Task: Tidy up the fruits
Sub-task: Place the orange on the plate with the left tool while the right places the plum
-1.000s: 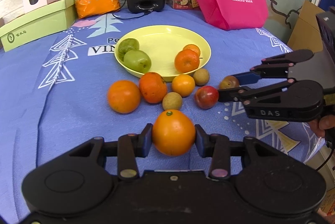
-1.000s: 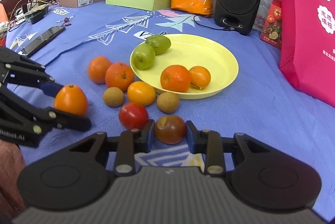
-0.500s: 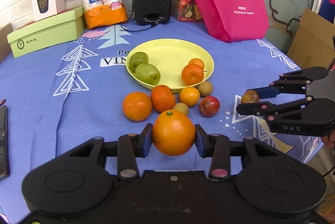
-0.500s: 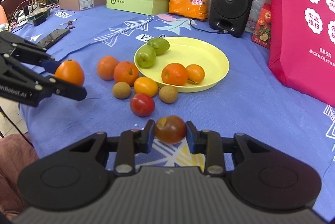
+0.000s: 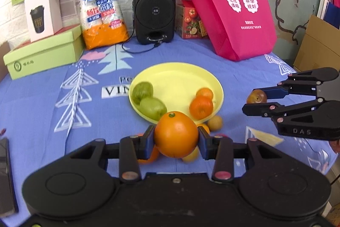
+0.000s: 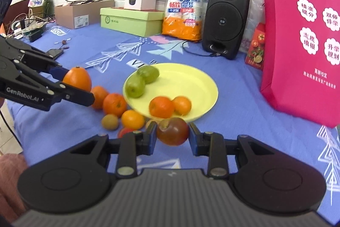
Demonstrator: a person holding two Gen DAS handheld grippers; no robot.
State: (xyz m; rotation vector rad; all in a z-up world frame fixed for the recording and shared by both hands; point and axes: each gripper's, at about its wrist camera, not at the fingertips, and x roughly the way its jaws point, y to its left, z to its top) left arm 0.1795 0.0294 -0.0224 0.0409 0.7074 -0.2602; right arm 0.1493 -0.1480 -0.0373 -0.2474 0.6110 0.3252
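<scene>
Both grippers have risen since a second ago, each carrying its fruit clear of the blue patterned tablecloth (image 5: 46,120), so the loose fruit now sits lower and partly hidden behind the held pieces.

The left gripper (image 5: 176,137) is closed partway on a large, smooth, round orange with a green stem button (image 5: 176,134), its blue pads pressing both sides. Beyond that gripper's fingertips lies the shallow pale-yellow round plate (image 5: 180,76), holding two green apple-like fruits (image 5: 148,99) toward its left and two small mandarins (image 5: 201,102) toward its right. Just past the fingers on the right, a small brown round fruit (image 5: 215,123) rests on the cloth against the plate's near rim.

The right gripper (image 6: 172,135) is nearly closed on a small, dark red-brown tomato-like fruit with a yellowish patch at the stem (image 6: 172,134), gripped between its blue pads and off the cloth. Ahead of it and to its left, on the cloth, sit three orange citrus fruits (image 6: 114,104), a brown kiwi-like fruit (image 6: 109,122) and a red fruit (image 6: 125,132) half hidden by the left finger.

Far beyond both grippers stand a black speaker (image 5: 154,8), a magenta fabric bag (image 5: 231,4), an orange pack of paper cups (image 5: 102,8) and a green cardboard box (image 5: 42,55).
</scene>
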